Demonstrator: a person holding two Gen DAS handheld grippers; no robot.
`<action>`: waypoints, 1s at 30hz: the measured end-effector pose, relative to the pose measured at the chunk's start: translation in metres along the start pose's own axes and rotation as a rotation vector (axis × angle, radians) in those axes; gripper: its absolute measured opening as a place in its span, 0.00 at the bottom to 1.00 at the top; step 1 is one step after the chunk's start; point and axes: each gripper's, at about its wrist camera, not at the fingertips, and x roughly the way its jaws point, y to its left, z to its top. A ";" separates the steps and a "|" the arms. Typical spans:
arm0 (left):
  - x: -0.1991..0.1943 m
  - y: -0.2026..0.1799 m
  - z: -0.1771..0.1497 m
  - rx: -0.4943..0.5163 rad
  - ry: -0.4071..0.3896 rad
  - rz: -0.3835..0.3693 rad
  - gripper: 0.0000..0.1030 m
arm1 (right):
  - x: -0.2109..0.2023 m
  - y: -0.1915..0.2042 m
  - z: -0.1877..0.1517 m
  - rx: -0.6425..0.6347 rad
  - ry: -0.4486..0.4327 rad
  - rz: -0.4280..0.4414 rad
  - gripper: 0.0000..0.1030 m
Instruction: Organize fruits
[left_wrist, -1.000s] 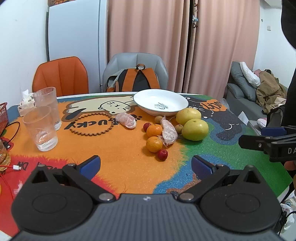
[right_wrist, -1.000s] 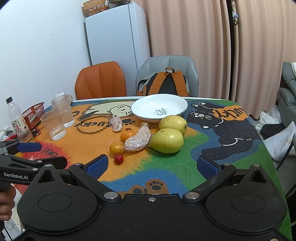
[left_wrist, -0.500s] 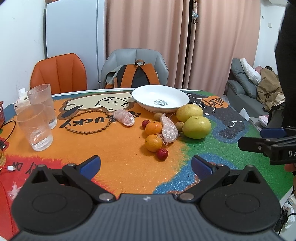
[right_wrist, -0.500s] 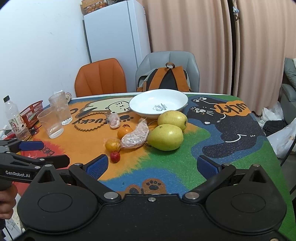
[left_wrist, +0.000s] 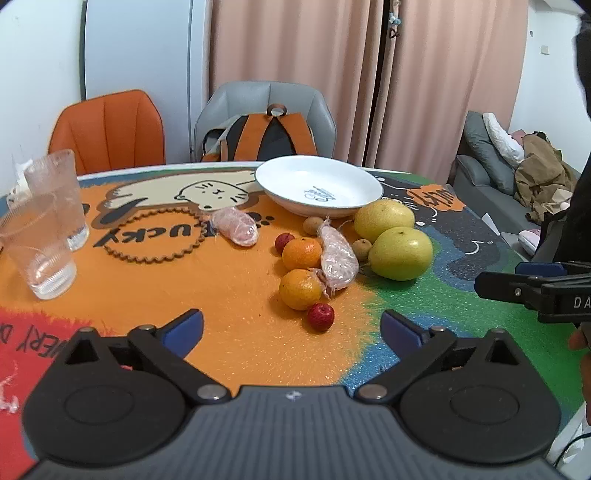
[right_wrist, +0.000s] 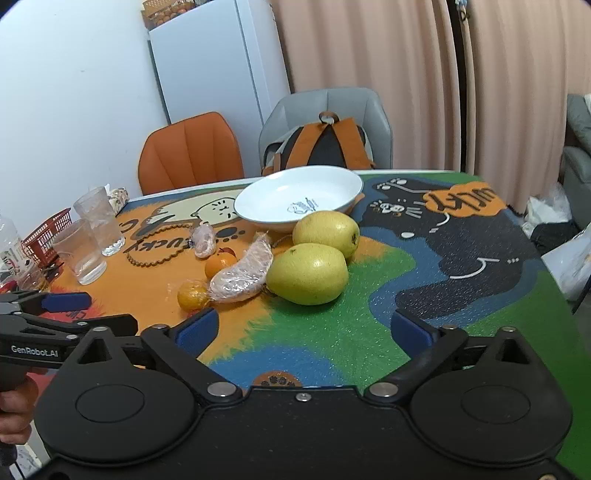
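A white plate (left_wrist: 343, 181) (right_wrist: 258, 201) stands empty at the table's far middle. In front of it lie two yellow-green pears (left_wrist: 400, 253) (right_wrist: 308, 273), two oranges (left_wrist: 300, 288) (right_wrist: 192, 294), small red fruits (left_wrist: 320, 316), small brown fruits (left_wrist: 312, 224) and two plastic-wrapped pieces (left_wrist: 338, 258) (right_wrist: 243, 275). My left gripper (left_wrist: 291, 328) is open and empty, just short of the near red fruit. My right gripper (right_wrist: 303, 332) is open and empty, just short of the near pear. Each gripper shows at the edge of the other's view.
Two clear glasses (left_wrist: 37, 243) (right_wrist: 83, 251) stand at the left. A red basket (right_wrist: 46, 236) and a bottle (right_wrist: 9, 243) sit at the far left edge. An orange chair (left_wrist: 107, 129) and a grey chair with a backpack (left_wrist: 269, 133) stand behind the table.
Both grippers have moved forward over the table toward the fruit, which now looks larger and closer. Both stay open. No fruit has moved.
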 end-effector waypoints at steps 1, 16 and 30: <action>0.003 0.001 0.000 -0.005 0.003 -0.002 0.97 | 0.003 -0.001 0.000 0.001 0.004 0.005 0.90; 0.053 0.007 0.015 -0.043 0.056 -0.016 0.64 | 0.047 -0.022 0.010 0.052 0.066 0.071 0.71; 0.086 0.013 0.032 -0.056 0.098 -0.056 0.50 | 0.083 -0.028 0.028 0.061 0.111 0.074 0.70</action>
